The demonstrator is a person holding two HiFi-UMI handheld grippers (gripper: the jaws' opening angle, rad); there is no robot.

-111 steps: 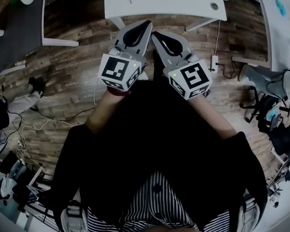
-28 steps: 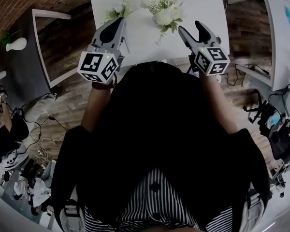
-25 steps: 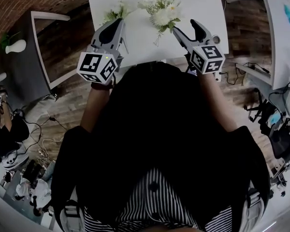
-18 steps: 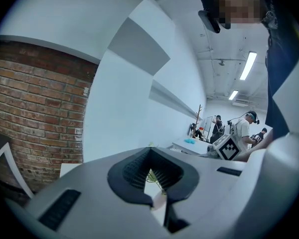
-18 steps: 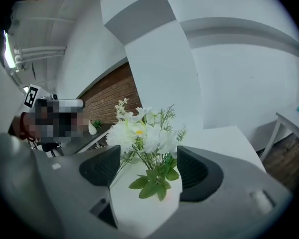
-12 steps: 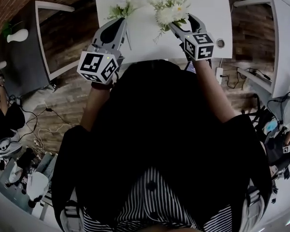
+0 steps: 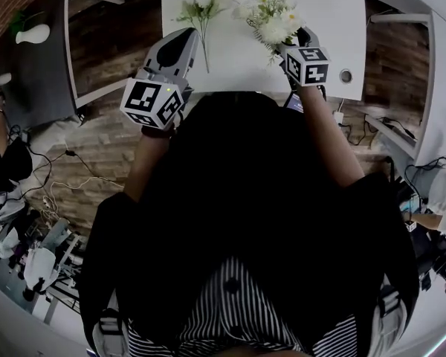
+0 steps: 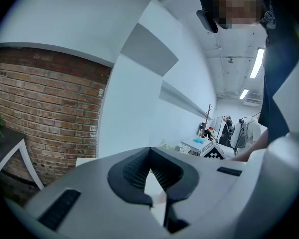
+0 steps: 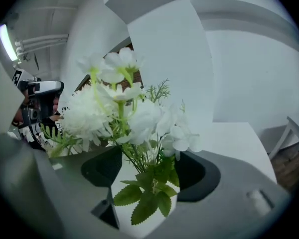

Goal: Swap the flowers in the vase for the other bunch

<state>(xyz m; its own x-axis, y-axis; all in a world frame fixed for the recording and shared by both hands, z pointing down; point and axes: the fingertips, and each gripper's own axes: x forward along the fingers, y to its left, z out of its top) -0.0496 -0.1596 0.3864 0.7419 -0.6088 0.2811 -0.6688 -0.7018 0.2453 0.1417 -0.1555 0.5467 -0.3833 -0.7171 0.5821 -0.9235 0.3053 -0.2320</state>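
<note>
On the white table [image 7: 334, 6] a bunch of white flowers [image 7: 273, 17] stands upright; its blooms hide the vase from above. A second, thinner bunch [image 7: 202, 10] lies flat on the table to its left. My right gripper [image 7: 288, 42] reaches in at the standing bunch's near right side. In the right gripper view the jaws [image 9: 148, 176] stand wide apart, with green stems and leaves [image 9: 147, 193] between them and not pinched. My left gripper [image 7: 187, 37] hovers at the table's near edge, just short of the lying bunch, shut and empty [image 8: 150, 156].
A cable grommet [image 7: 346, 74] sits in the table at the near right corner. A dark table [image 7: 37, 73] with a white object [image 7: 33, 33] stands at the left, across wooden floor. Another white table [image 7: 442, 65] is at the right. Cables lie on the floor.
My right gripper has moved down and in toward the standing bunch, so its stems now sit between the jaws. The left gripper has drifted slightly toward the lying bunch.
</note>
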